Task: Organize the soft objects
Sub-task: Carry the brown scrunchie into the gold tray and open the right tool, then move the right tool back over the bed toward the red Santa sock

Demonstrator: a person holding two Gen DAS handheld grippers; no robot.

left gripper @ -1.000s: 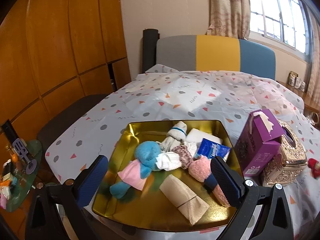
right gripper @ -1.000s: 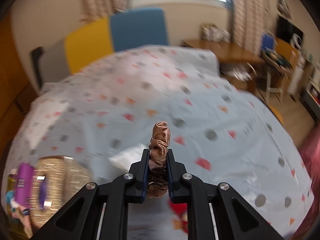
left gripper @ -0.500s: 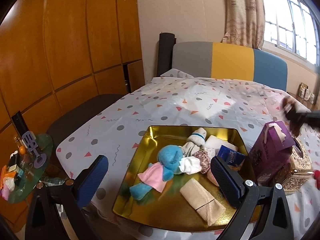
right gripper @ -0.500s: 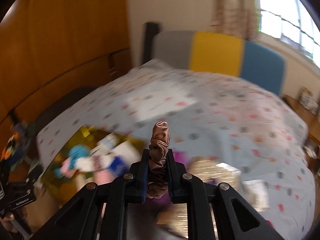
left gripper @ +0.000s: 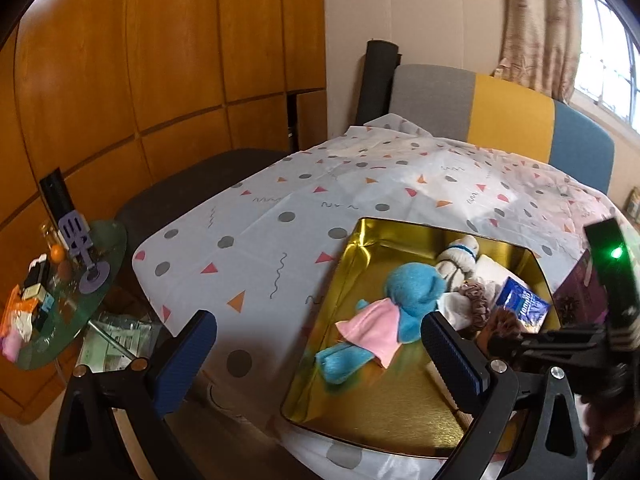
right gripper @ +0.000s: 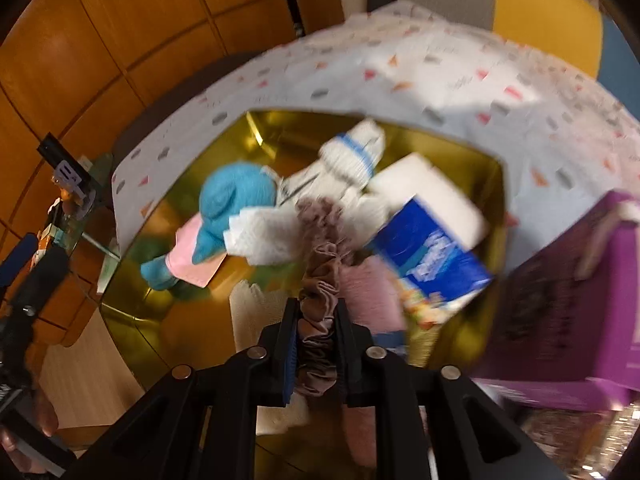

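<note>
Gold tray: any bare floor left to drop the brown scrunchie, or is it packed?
Free: the gold tray floor at the near corner, below the blue plush, and a strip along the far wall. Crowded: the right half, with white sock doll, tissue packet and pink item. The right gripper holds the brown scrunchie over that pile.

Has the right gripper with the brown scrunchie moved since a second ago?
Yes. The right gripper, shut on the brown scrunchie, has swung from over the bare patterned tablecloth to above the gold tray, beside the blue tissue pack.
</note>
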